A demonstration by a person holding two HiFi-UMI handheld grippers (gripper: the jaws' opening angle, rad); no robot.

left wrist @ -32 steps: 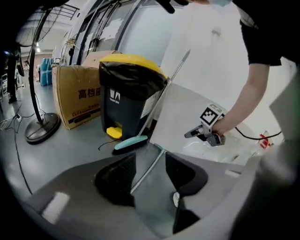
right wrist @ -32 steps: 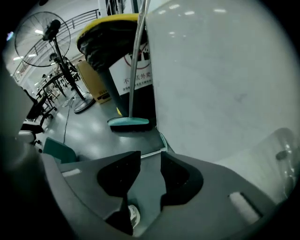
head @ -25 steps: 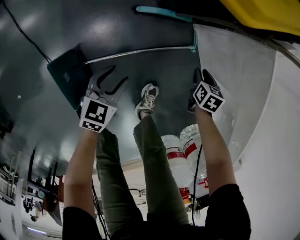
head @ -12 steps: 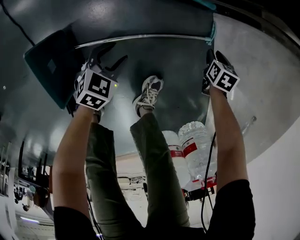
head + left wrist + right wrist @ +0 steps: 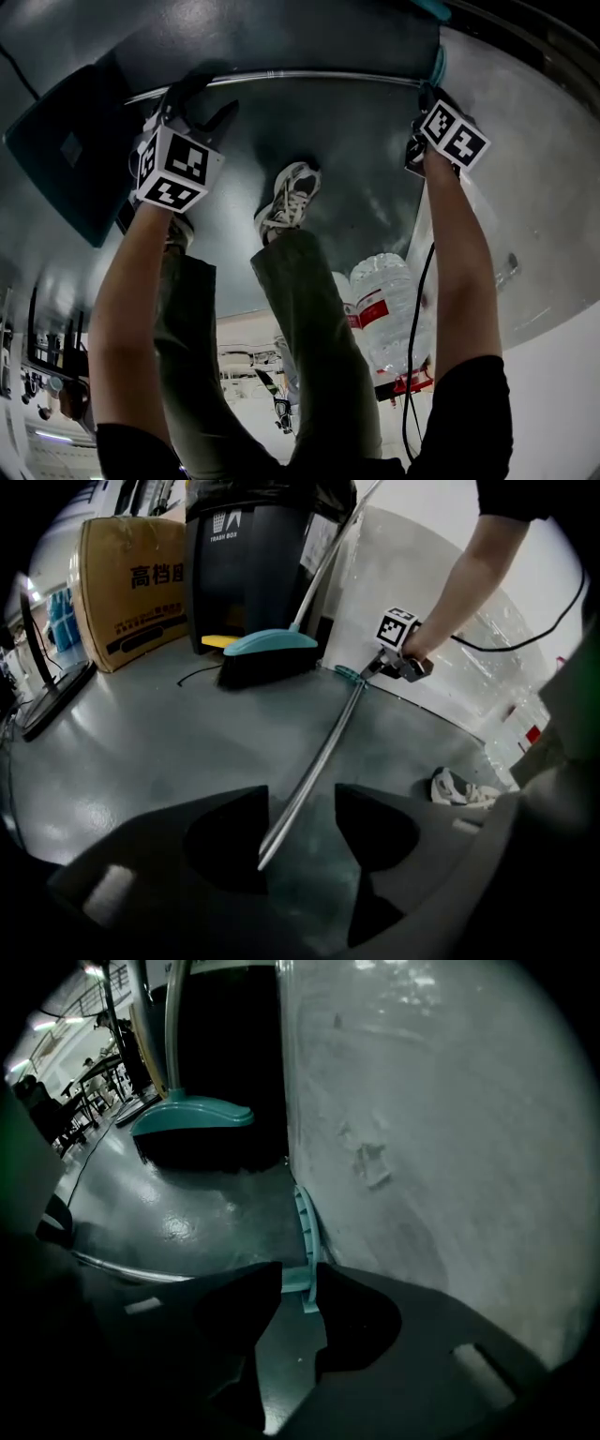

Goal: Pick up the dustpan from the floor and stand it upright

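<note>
- While my left fingers (image 5: 234, 827) are opening, the dustpan's (image 5: 66, 159) thin metal shaft (image 5: 323, 757) lies on the floor (image 5: 141, 733) between them, ungripped, with the pan flat just beside them.
- My right fingers (image 5: 356, 1312) stand apart astride its ribbed teal grip (image 5: 305, 1232), not clamped.
- Smooth, stiff tube, probably light but slippery; I judge the plastic grip the surer hold.

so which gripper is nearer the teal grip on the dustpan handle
Right. The right gripper has the teal grip between its jaws; the left gripper, jaws opening around the metal pole, sits far down the pole from it.
</note>
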